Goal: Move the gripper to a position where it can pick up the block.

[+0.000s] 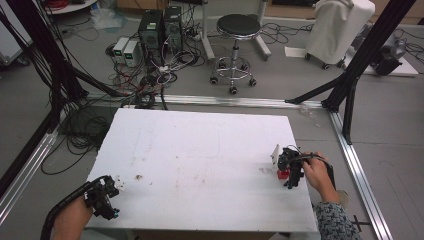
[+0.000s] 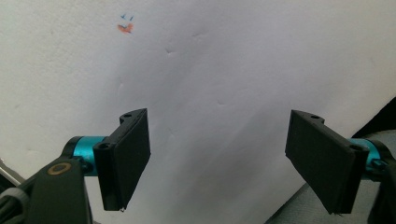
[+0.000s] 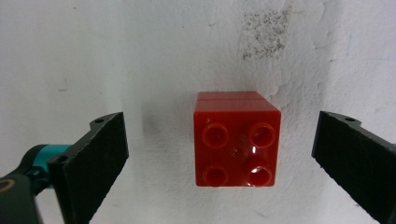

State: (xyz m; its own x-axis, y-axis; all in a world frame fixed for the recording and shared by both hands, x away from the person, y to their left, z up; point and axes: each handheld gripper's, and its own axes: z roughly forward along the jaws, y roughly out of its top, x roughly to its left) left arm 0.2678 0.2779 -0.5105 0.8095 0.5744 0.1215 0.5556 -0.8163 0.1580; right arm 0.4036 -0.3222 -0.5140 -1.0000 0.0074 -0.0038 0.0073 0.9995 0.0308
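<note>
right hand-held gripper (image 3: 219, 154) hangs wide around the red brick (image 3: 236, 140), nothing grasped yet; left hand-held gripper (image 2: 217, 158) wide, idle.

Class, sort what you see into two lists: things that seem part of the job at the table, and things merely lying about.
Likely part of the job:
red block, standing between the open jaws
right gripper
left gripper, open over bare board
white table

Lying about:
stool
computer towers
floor cables
</note>
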